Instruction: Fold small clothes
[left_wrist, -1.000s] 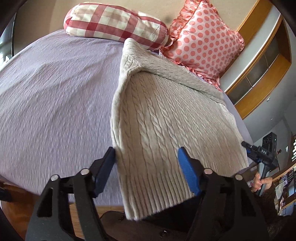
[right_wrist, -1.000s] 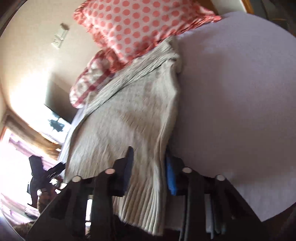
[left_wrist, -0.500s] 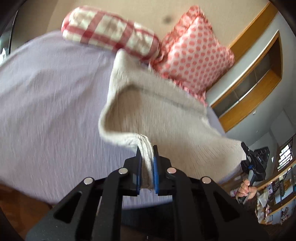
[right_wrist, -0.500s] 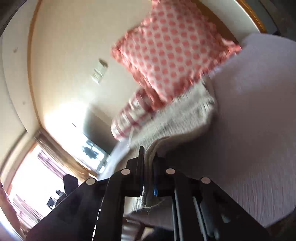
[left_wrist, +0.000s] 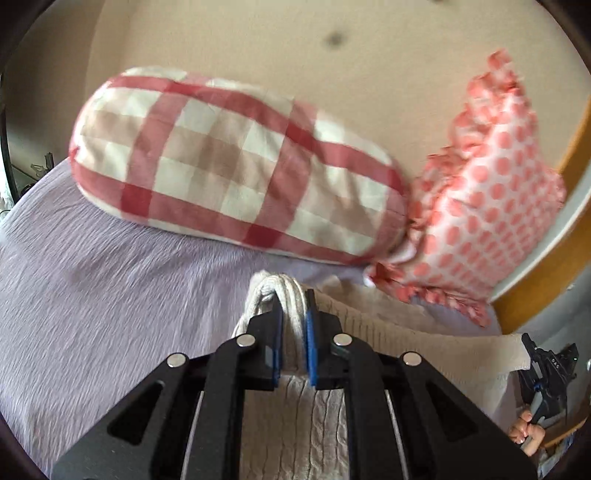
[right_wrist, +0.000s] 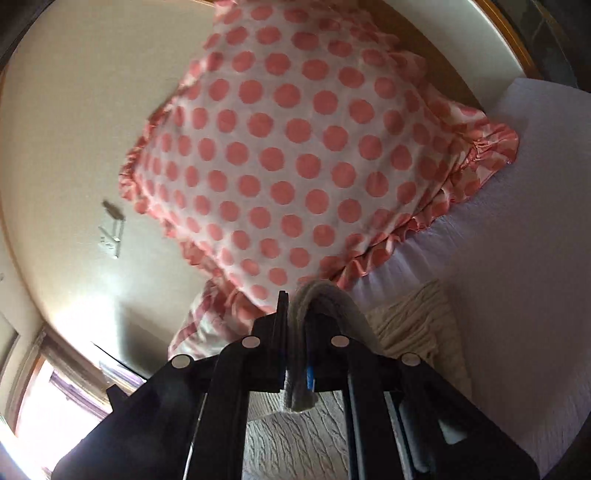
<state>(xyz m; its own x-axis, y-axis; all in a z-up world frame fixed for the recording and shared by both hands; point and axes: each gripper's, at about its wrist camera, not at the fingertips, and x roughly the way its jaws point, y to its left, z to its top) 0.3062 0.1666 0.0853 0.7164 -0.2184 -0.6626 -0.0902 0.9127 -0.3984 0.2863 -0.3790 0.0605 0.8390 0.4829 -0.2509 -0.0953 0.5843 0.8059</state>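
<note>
Left wrist view, sweater hem carried nearer pillows, seemingly folded

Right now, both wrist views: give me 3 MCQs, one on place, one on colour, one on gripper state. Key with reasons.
1. Where is the checked pillow relative to the dotted pillow?
A. to its left, touching
B. to its right
C. under it

2. What colour is the bedsheet?
A. green
B. pale lilac
C. black

3. What is the left gripper doing?
A. open, empty
B. shut on a pillow
C. shut on the sweater

Key: 1 A, the left wrist view shows their ends meeting. 2 B, lilac fabric covers the bed. 3 C, cream knit is bunched between its pads; the right gripper pinches knit too.
</note>
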